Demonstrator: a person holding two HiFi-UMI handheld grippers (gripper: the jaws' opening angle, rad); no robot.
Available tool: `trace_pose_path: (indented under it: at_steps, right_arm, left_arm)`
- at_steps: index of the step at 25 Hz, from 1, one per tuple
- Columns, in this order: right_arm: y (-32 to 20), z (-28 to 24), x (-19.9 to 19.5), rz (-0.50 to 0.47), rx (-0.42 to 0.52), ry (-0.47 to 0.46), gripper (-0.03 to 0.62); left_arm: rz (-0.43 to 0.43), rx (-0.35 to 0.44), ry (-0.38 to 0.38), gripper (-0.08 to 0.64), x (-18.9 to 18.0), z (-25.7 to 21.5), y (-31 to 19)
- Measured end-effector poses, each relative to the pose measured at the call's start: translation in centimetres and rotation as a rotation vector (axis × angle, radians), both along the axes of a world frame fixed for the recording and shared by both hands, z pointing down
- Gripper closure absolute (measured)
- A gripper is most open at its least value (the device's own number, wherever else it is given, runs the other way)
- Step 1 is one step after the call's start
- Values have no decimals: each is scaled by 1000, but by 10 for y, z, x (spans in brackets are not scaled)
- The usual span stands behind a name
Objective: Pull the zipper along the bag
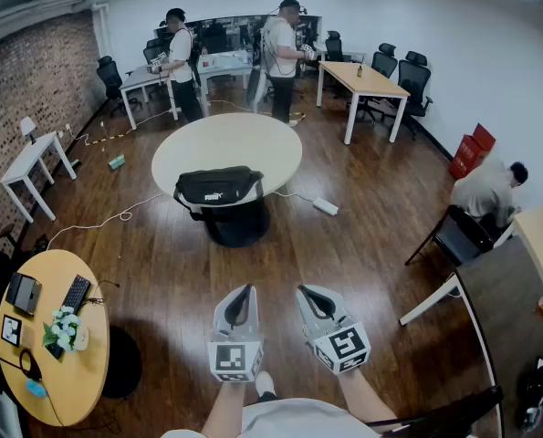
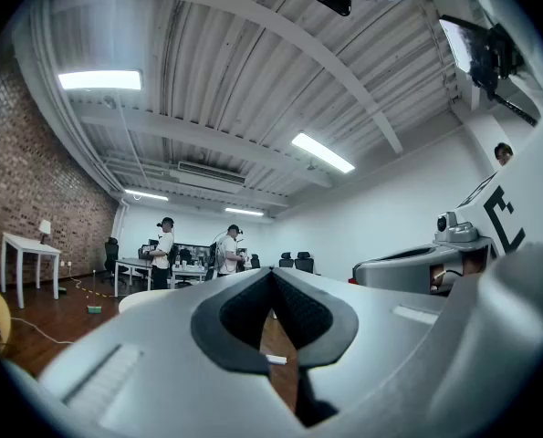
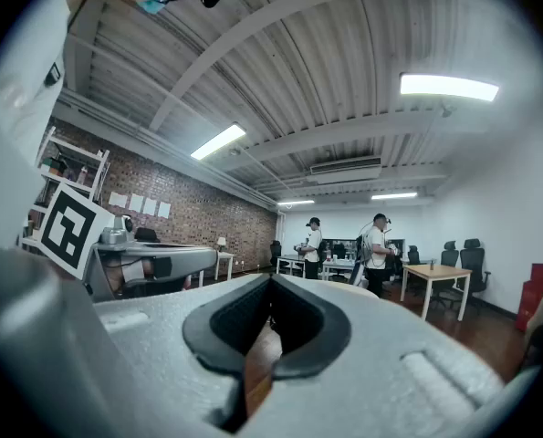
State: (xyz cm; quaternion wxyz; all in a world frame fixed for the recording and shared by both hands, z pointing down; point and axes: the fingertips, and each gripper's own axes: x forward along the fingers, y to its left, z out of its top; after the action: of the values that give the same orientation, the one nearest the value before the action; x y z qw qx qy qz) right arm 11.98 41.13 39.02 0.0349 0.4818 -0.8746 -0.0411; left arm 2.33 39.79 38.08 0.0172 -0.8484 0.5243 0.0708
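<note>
Wood-floored office: black bag [image 1: 218,188] rests on round table [image 1: 285,144], well ahead; its zipper is too small to discern. Left gripper [image 1: 243,292] and right gripper [image 1: 308,292], both clenched empty, presumably await approach.

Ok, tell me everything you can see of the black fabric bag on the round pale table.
The black fabric bag is a wide, low, soft-looking pouch with a small white logo on its front. It lies lengthwise at the near edge of the round pale table, seemingly overhanging it slightly, a strap looping down below. Only the tabletop touches it. Its zipper is too small to make out.
</note>
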Motion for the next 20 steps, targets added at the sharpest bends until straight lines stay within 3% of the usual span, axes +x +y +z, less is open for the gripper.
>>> trace_pose_path:
  at_steps: [5, 13, 20]
  right_arm:
    - [-69, 3, -38, -34, -21, -44, 601]
    - [-177, 39, -52, -47, -136, -77, 601]
    - [-344, 51, -54, -87, -172, -152, 601]
  left_arm:
    - [23, 62, 10, 543, -34, -18, -61]
    - [11, -25, 15, 543, -54, 15, -164]
    - [-52, -32, -34, 543, -60, 21, -306]
